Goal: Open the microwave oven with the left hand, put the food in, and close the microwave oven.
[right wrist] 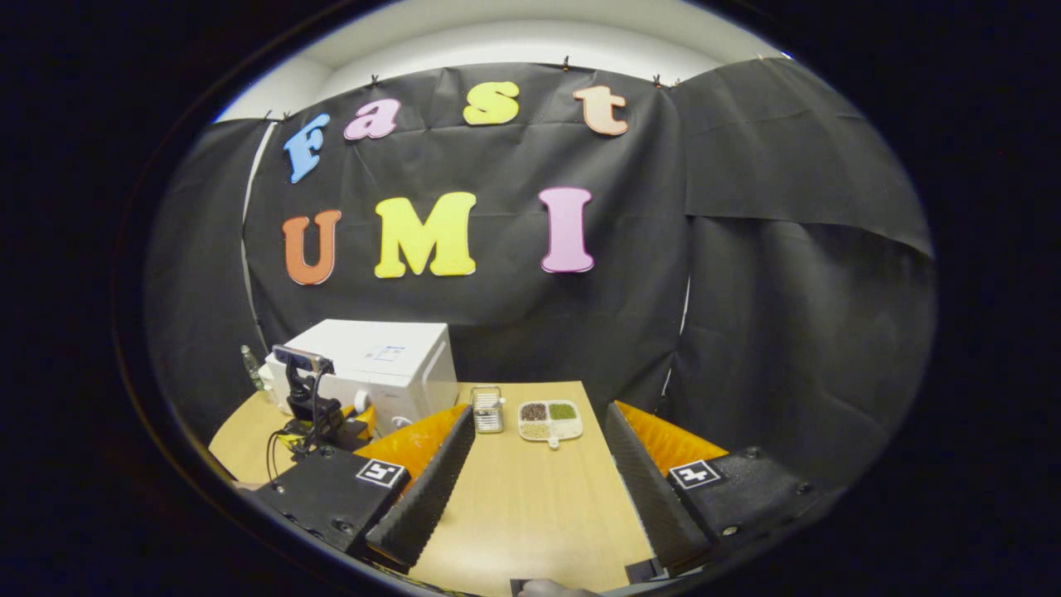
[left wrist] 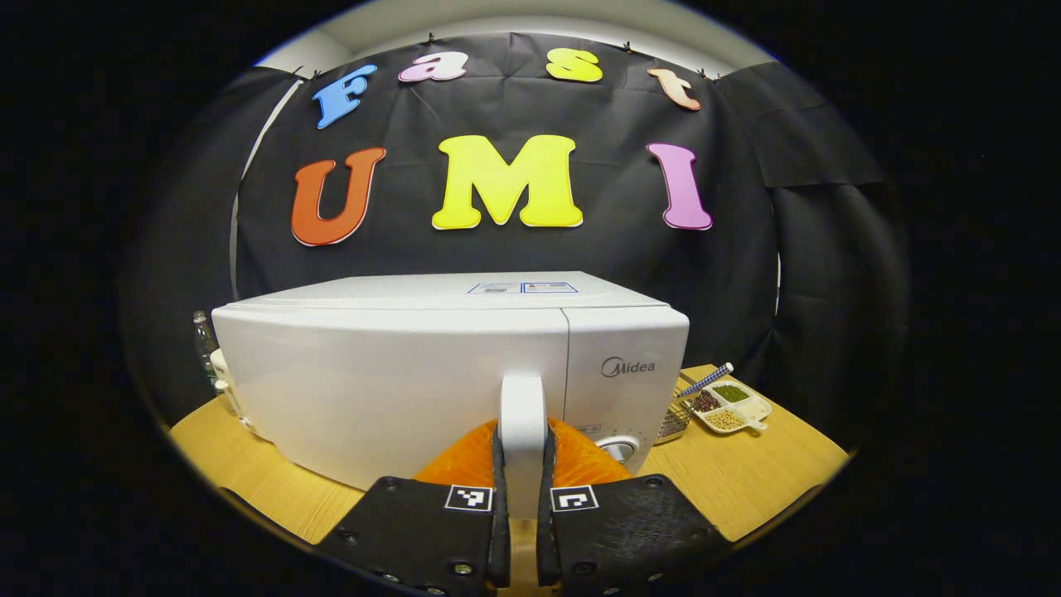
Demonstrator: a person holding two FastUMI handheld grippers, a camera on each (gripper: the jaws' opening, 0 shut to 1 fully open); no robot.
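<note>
Microwave [left wrist: 398,373] on surface [left wrist: 746,473], door closed. Left gripper [left wrist: 523,489] fingers clamped on door handle [left wrist: 523,414]. Right gripper [right wrist: 539,481] fingers wide apart, holding nothing. Food tray [right wrist: 550,419] on surface right of microwave.

The microwave [right wrist: 377,365] blocks the table's [right wrist: 530,506] back-left corner — a wire basket [right wrist: 487,410] and divided dish [right wrist: 549,419] crowd the back edge; the middle lies bare.

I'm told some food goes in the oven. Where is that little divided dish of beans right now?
The divided dish sits on the wooden table to the right of the white microwave oven, beside a small wire basket; the left gripper view shows it there too.
</note>
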